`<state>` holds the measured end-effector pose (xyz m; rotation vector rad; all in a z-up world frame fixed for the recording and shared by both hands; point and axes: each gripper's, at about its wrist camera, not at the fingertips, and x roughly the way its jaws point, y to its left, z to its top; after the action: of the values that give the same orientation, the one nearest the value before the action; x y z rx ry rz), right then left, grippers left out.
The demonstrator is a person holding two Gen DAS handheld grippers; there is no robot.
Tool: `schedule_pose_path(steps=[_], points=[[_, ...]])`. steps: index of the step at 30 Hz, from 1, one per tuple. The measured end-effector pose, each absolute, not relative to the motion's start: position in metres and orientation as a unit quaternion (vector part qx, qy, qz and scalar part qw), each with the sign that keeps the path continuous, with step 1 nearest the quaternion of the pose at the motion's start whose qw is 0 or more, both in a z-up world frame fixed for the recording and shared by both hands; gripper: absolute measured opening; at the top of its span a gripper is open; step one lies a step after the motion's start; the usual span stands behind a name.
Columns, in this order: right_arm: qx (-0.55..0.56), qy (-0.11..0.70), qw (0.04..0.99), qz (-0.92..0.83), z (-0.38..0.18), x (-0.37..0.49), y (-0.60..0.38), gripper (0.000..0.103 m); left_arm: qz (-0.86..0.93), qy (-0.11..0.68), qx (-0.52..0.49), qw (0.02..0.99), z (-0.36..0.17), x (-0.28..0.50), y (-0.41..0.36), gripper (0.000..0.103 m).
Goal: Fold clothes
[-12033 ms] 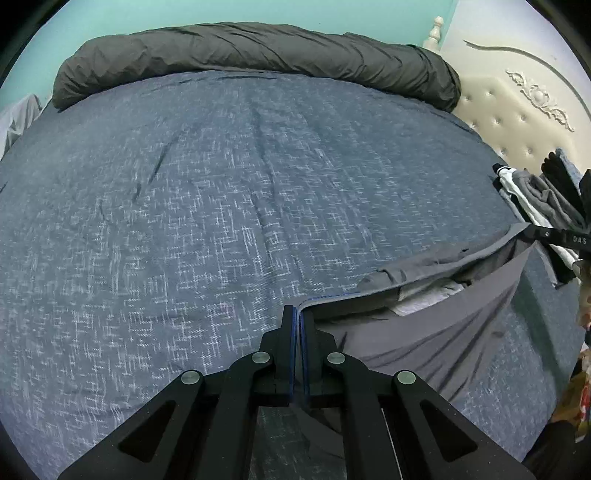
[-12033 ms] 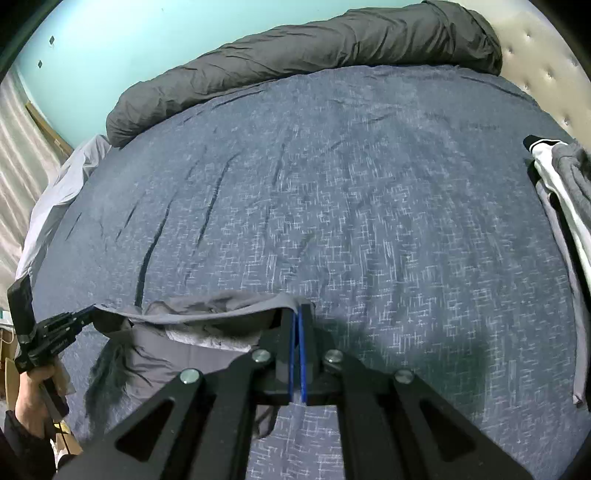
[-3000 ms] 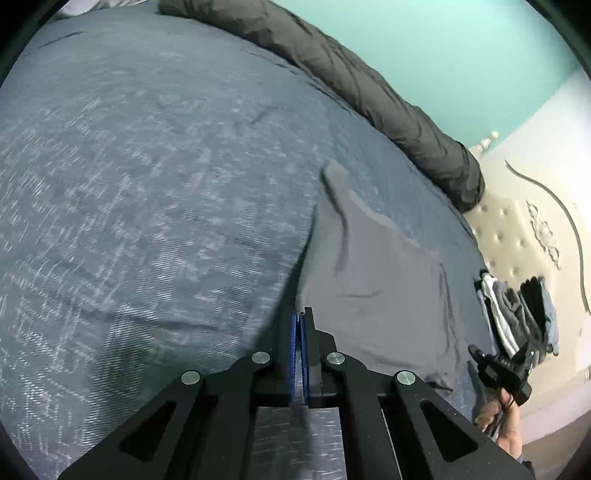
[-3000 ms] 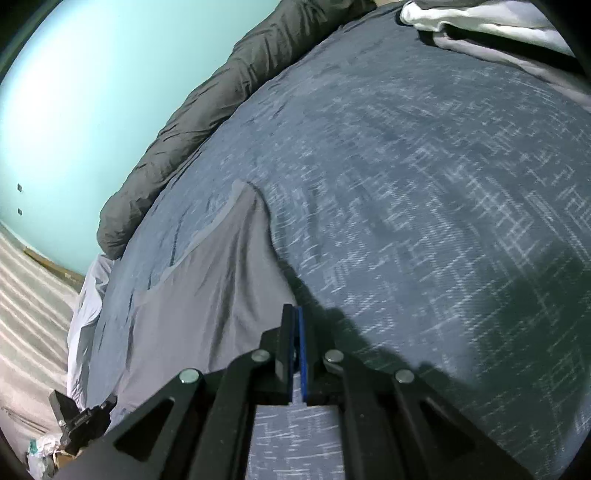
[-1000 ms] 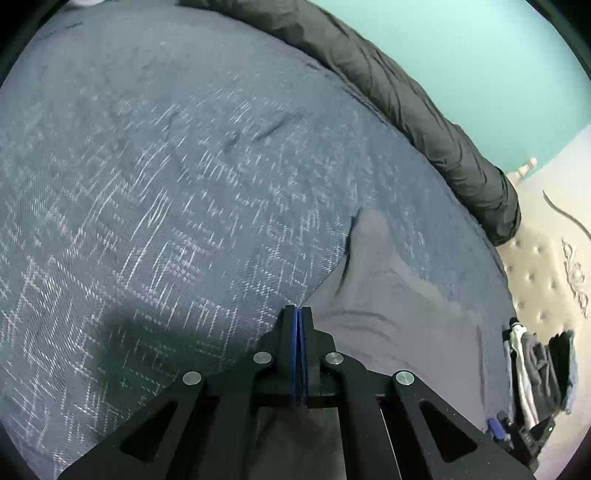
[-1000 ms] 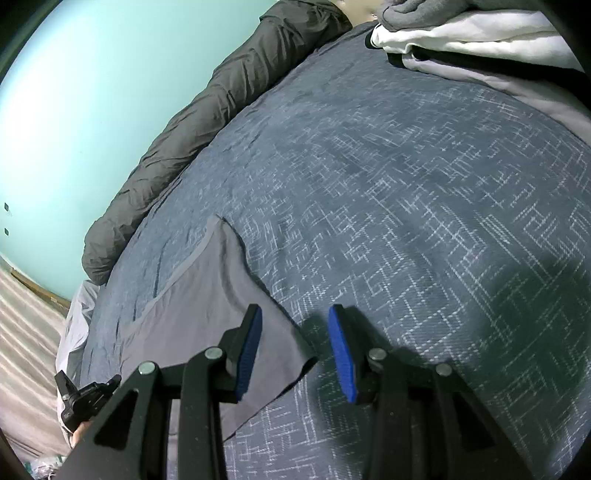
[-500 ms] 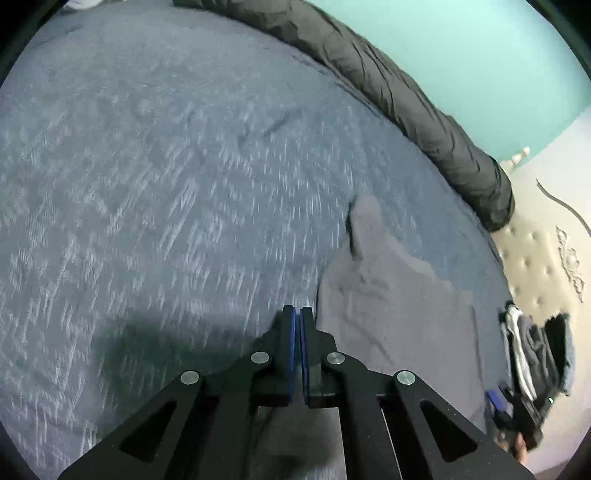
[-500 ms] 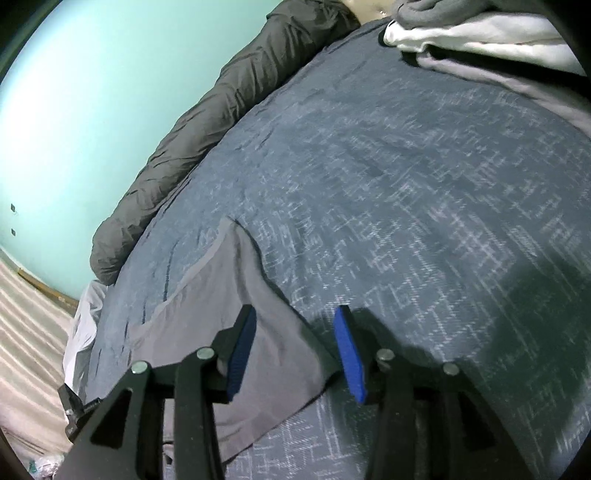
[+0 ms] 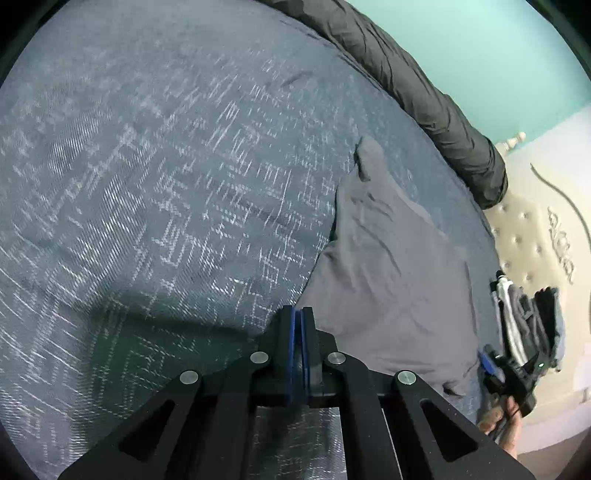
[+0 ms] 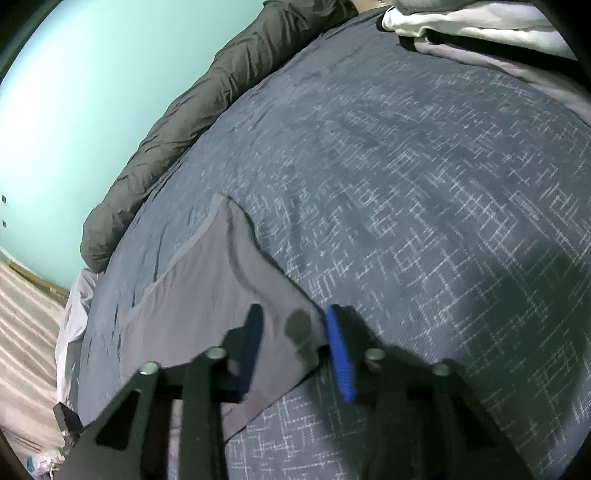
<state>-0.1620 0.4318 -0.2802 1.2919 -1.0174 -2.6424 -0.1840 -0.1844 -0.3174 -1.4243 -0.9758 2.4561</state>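
Note:
A grey garment lies spread flat on the blue patterned bedsheet. My left gripper is shut, its tips at the garment's near corner; whether cloth is pinched between them is hidden. In the right wrist view the same grey garment lies with its corner between the blue pads of my right gripper, which is open and holds nothing. The right gripper also shows in the left wrist view at the garment's far corner.
A rolled dark grey duvet lies along the far edge of the bed by the teal wall. A pile of grey and white clothes sits near the cream padded headboard. The bed edge drops off at the left of the right wrist view.
My right gripper opened about a second ago and let go of the garment's corner; it stays open over it. My left gripper stays shut. The garment has settled flat on the sheet.

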Motion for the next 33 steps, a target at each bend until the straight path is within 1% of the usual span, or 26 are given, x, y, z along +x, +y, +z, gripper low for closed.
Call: schedule_pose_path(steps=[2, 3, 5, 10, 14, 19, 20, 21, 22, 23, 24, 25, 26, 27, 30, 32, 33], points=[[0.419, -0.329, 0.018, -0.846, -0.282, -0.162, 0.431, 0.010, 0.816, -0.326, -0.471, 0.072, -0.318, -0.169, -0.189, 0.002], [0.419, -0.332, 0.018, -0.845, -0.283, -0.161, 0.432, 0.005, 0.818, -0.324, -0.470, 0.074, -0.316, -0.164, -0.190, 0.000], [0.416, -0.337, 0.016, -0.844, -0.283, -0.162, 0.433, 0.003, 0.821, -0.322, -0.465, 0.074, -0.312, -0.163, -0.189, 0.000], [0.405, -0.341, 0.007, -0.848, -0.280, -0.160, 0.439, 0.002, 0.830, -0.332, -0.445, 0.062, -0.300, -0.158, -0.201, 0.000], [0.395, -0.344, -0.007, -0.852, -0.277, -0.157, 0.446, 0.002, 0.827, -0.345, -0.440, 0.053, -0.301, -0.144, -0.211, 0.000], [0.403, -0.365, -0.007, -0.839, -0.285, -0.160, 0.450, 0.003, 0.828, -0.326, -0.453, 0.052, -0.304, -0.148, -0.199, 0.001], [0.404, -0.367, -0.008, -0.838, -0.285, -0.161, 0.450, 0.003, 0.830, -0.318, -0.456, 0.050, -0.304, -0.149, -0.196, 0.003], [0.406, -0.365, -0.009, -0.838, -0.285, -0.161, 0.449, 0.004, 0.828, -0.318, -0.459, 0.051, -0.306, -0.151, -0.194, 0.012], [0.407, -0.364, -0.011, -0.838, -0.285, -0.162, 0.449, 0.004, 0.824, -0.324, -0.462, 0.054, -0.308, -0.152, -0.193, 0.024], [0.408, -0.362, -0.011, -0.838, -0.284, -0.163, 0.448, 0.008, 0.822, -0.324, -0.464, 0.058, -0.310, -0.153, -0.191, 0.029], [0.408, -0.356, -0.009, -0.841, -0.282, -0.164, 0.447, 0.018, 0.822, -0.320, -0.467, 0.064, -0.310, -0.153, -0.189, 0.032], [0.406, -0.351, -0.006, -0.844, -0.280, -0.164, 0.445, 0.024, 0.821, -0.316, -0.469, 0.069, -0.311, -0.153, -0.186, 0.032], [0.406, -0.344, -0.003, -0.847, -0.278, -0.165, 0.442, 0.033, 0.822, -0.311, -0.471, 0.072, -0.312, -0.154, -0.183, 0.032], [0.406, -0.335, -0.002, -0.850, -0.276, -0.165, 0.439, 0.037, 0.823, -0.305, -0.474, 0.075, -0.312, -0.155, -0.180, 0.032], [0.413, -0.315, 0.001, -0.855, -0.274, -0.167, 0.433, 0.040, 0.819, -0.309, -0.477, 0.078, -0.317, -0.155, -0.179, 0.030], [0.416, -0.312, 0.003, -0.854, -0.275, -0.168, 0.431, 0.040, 0.817, -0.313, -0.478, 0.075, -0.320, -0.155, -0.181, 0.015], [0.417, -0.311, 0.004, -0.854, -0.276, -0.168, 0.431, 0.039, 0.816, -0.315, -0.479, 0.074, -0.321, -0.155, -0.182, 0.003]])
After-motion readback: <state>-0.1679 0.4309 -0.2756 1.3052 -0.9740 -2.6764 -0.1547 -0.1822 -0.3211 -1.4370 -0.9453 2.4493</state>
